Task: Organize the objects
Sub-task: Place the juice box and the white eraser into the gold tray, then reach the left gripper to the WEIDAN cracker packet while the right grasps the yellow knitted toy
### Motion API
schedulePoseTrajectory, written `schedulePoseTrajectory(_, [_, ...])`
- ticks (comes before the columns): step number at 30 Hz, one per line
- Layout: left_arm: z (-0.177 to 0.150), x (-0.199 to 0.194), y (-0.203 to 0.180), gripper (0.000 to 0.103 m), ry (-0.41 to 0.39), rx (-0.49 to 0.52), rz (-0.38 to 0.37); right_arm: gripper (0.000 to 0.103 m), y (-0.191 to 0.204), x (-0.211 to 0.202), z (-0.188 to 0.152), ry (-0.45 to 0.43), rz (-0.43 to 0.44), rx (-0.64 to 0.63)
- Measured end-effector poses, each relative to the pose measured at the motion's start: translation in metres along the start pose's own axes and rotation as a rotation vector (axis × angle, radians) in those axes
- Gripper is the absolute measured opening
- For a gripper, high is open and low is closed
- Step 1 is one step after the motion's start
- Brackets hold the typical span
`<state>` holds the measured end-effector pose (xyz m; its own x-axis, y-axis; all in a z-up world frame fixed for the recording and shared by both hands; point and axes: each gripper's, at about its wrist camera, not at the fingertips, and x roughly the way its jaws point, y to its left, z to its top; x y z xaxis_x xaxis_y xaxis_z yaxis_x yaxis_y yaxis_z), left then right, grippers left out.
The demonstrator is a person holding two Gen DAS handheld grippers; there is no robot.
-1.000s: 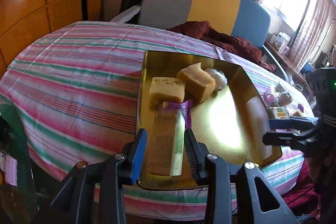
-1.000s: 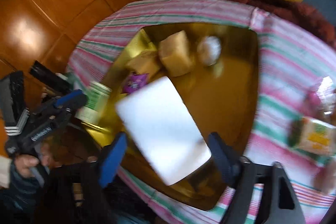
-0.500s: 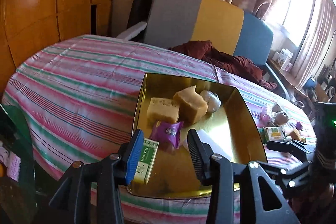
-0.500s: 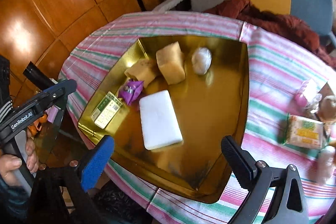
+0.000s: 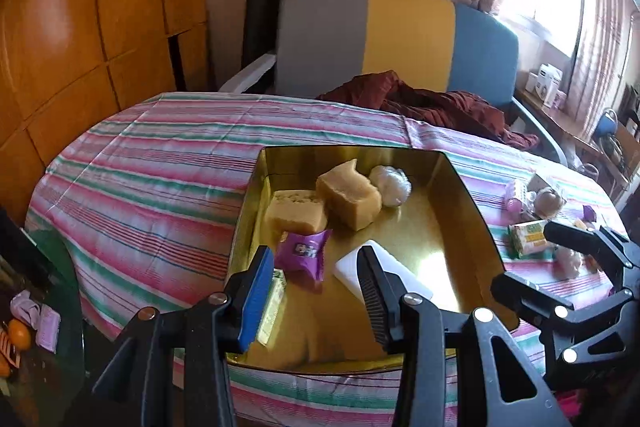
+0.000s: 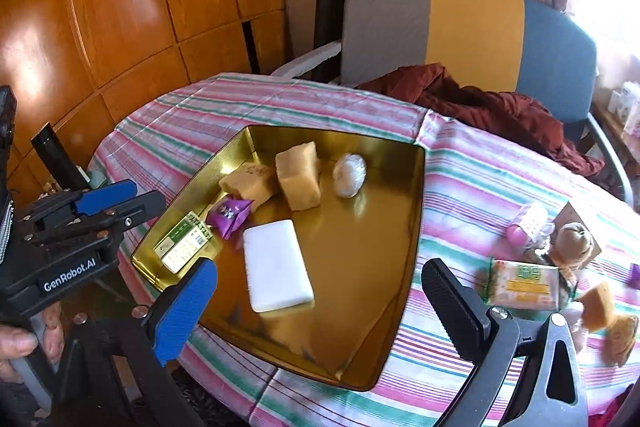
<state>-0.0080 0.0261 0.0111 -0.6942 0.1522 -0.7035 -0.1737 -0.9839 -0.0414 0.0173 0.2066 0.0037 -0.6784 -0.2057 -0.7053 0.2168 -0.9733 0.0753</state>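
Both claws are hanging empty over the gold tray (image 6: 416, 211): right claw (image 6: 320, 303) spread wide, left claw (image 5: 316, 295) partway apart. The green-labelled packet (image 6: 524, 285) is sitting just right of the tray, probably light and crinkly, so pinching its flat faces looks safest.

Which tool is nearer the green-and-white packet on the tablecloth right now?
Right. The right tool hangs open over the gold tray's near edge, with the green-and-white packet just beyond its right finger. The left tool sits over the tray's opposite side.
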Motion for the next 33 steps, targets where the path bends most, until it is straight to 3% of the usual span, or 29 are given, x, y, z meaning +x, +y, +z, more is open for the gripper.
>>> schedulePoseTrajectory(6, [-0.002,0.005,-0.014,0.044,0.025,0.03,0.004,0.103,-0.009,-0.011,-0.001,-0.033,-0.034,0.009])
schedulePoseTrajectory(19, [-0.005,0.017,-0.042,0.044,0.073,0.088,-0.091,0.103,-0.051,-0.013,-0.013,-0.004,-0.126,0.086])
schedulePoseTrajectory(25, [-0.001,0.03,-0.054,0.044,0.122,0.079,-0.149,0.103,-0.098,-0.021,-0.026,0.024,-0.157,0.201])
schedulePoseTrajectory(33, [0.006,0.032,-0.101,0.044,0.142,0.192,-0.268,0.103,-0.189,-0.05,-0.056,0.048,-0.263,0.419])
